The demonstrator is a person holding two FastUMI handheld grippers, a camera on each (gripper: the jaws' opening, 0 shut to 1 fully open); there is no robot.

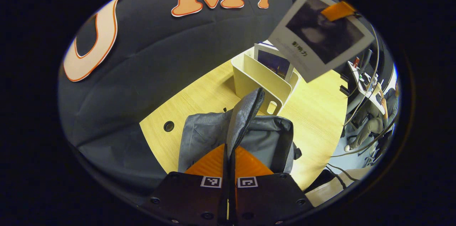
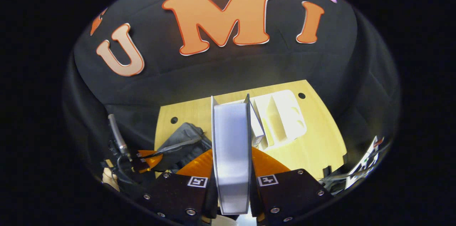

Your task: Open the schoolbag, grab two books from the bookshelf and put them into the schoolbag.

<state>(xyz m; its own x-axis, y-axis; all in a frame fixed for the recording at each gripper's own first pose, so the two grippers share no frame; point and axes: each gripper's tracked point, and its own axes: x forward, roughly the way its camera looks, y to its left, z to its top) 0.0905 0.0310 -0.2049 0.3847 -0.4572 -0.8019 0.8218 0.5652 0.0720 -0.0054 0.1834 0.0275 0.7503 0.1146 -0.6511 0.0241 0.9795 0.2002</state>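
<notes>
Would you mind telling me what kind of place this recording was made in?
Probably a recording booth inside an office: black cloth wall behind a light wooden desk, with a grey schoolbag and white bookshelf; beyond, a seated person at another desk.

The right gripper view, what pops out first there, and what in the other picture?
In the right gripper view, a thick white book stands pinched in the right hand-held gripper, above the wooden table. In the left gripper view, the left hand-held gripper pulls up a flap of the grey schoolbag, with the same book hanging over the white bookshelf.
</notes>
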